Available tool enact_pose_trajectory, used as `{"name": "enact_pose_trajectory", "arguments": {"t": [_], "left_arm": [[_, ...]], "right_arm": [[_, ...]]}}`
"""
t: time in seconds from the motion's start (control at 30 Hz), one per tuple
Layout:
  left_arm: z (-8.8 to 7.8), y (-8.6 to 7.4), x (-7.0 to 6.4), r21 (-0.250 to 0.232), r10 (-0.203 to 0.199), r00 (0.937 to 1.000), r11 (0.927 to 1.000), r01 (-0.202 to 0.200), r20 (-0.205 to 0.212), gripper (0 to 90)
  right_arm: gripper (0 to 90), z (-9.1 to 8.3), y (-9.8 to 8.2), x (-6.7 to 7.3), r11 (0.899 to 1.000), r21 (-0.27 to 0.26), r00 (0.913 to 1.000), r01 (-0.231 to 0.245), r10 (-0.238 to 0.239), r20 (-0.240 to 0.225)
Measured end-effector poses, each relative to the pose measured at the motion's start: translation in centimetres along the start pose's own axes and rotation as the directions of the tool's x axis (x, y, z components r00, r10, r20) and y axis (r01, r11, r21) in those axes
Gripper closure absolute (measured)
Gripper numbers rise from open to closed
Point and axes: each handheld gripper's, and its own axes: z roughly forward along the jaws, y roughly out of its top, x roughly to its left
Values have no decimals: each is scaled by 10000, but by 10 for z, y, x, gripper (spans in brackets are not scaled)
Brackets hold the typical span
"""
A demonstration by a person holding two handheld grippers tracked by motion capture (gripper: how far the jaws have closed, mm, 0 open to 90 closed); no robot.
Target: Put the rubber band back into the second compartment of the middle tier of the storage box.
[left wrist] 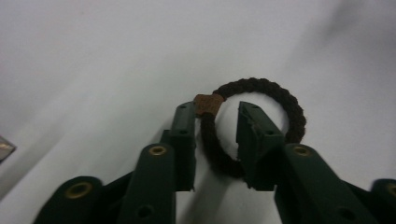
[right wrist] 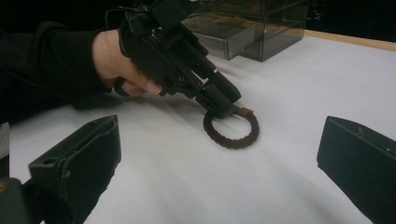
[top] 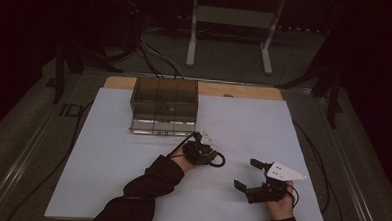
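Note:
A brown braided hair tie (left wrist: 280, 100) with a tan tag lies flat on the white table sheet (top: 122, 152). My left gripper (left wrist: 217, 109) points down at it, one jaw outside the ring and the other inside, so the band's tagged side runs between them. The band lies against the outer jaw, with a gap to the inner one. In the right gripper view the hair tie (right wrist: 231, 140) lies under the left gripper's tips (right wrist: 224, 109). My right gripper (top: 245, 173) rests at the front right of the sheet, jaws wide open with nothing in them, aimed at the hair tie (top: 224, 161).
A smoky clear plastic box (top: 164, 101) with compartments stands at the sheet's far edge, left of centre, and its corner (right wrist: 243, 28) is behind the left hand. A wooden table edge (top: 245, 91) runs behind it. Cables trail on the floor at both sides.

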Motion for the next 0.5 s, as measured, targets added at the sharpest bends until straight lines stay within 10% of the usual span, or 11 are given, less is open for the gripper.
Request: {"name": "enact_pose_trajectory", "arguments": {"t": [0.5], "left_arm": [[1,2,1,225,-395,9989,9989,400,-238,854]], "right_arm": [[0,1,0,0,10000,17,10000,0,0,52]]}}
